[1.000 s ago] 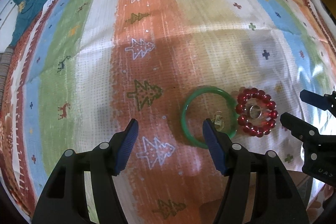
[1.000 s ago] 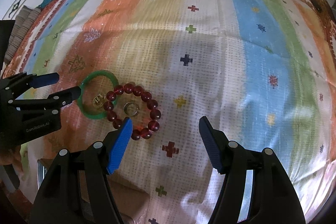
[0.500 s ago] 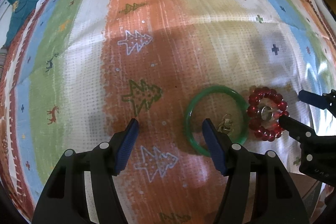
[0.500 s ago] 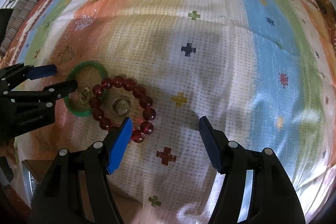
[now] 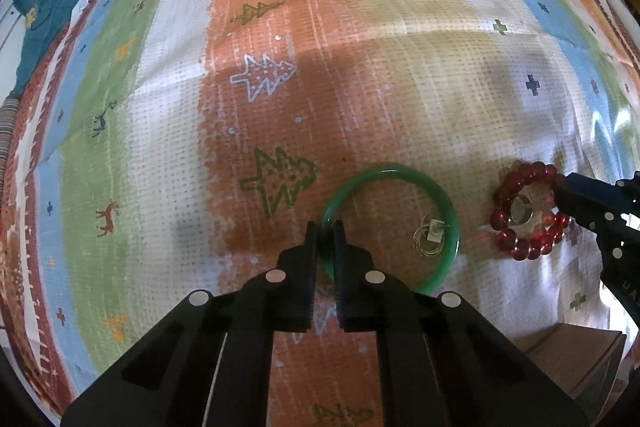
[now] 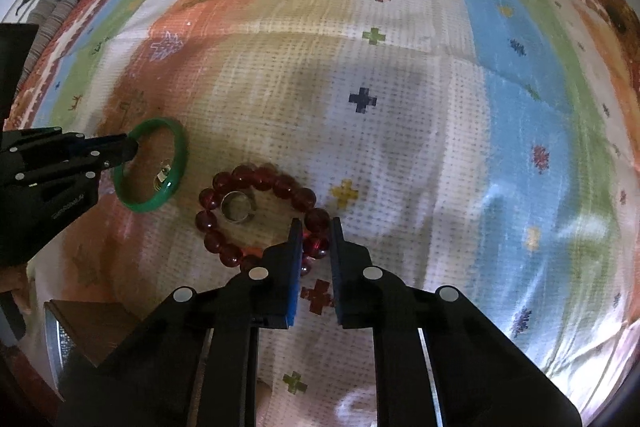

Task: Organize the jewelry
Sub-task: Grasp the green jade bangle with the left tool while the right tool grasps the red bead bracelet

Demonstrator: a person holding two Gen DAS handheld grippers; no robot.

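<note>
1. Our left gripper (image 5: 325, 227) jaws have just been closing, now clamped on the green bangle (image 5: 440, 187) rim, lying on the striped cloth (image 5: 360, 27).
2. Right gripper (image 6: 313, 227) likewise, pinching one bead of the red bracelet (image 6: 256, 173).
3. Risk: round bead squirts out; earrings (image 5: 430, 239) and ring (image 6: 238, 207) inside may snag.

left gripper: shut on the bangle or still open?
Shut on the green bangle: the left gripper has just closed, pads pinching its rim.
</note>
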